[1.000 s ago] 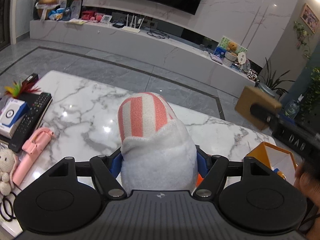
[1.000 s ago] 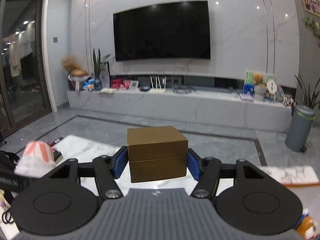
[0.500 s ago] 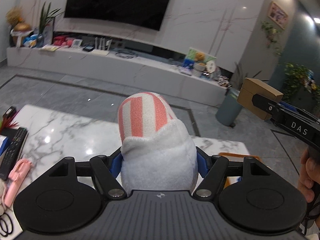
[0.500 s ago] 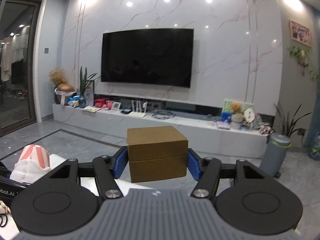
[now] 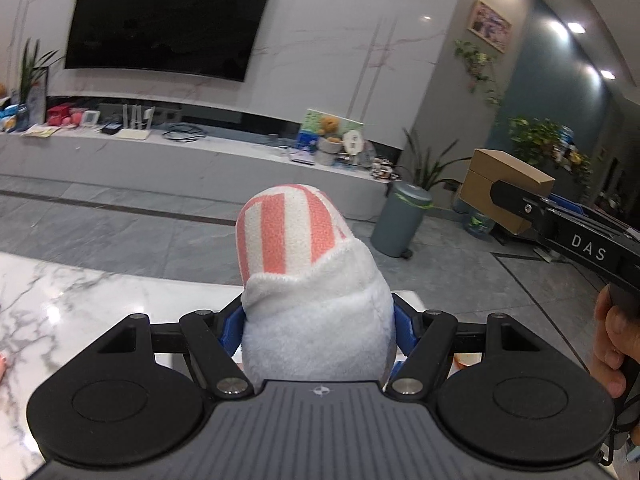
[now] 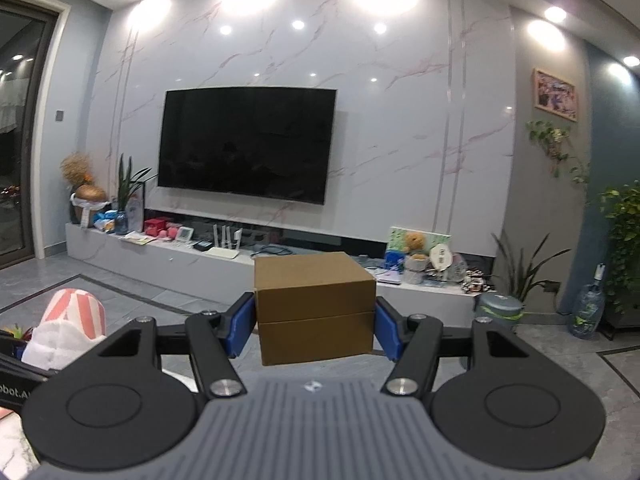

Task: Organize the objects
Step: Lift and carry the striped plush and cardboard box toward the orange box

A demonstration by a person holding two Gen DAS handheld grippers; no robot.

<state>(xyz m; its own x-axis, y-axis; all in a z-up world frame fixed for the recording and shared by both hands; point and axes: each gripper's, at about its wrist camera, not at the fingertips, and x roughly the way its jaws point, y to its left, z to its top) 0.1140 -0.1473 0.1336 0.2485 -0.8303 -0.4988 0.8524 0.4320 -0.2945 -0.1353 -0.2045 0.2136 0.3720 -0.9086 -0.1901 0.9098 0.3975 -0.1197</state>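
Plush toy point(image 5: 312, 280), white with pink-striped top, clamped between blue pads of left hand-held gripper point(image 5: 318, 324), above marble surface point(image 5: 60, 292). Brown cardboard box point(image 6: 314, 306) clenched in right hand-held gripper point(image 6: 315, 326), aloft, facing television point(image 6: 246, 142).

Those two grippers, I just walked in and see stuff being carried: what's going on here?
A person is tidying up with a handheld gripper in each hand. The left gripper is clamped on a white plush toy with pink stripes; the right gripper grips a brown cardboard box. Both are held in the air beyond the marble table, facing the TV wall.
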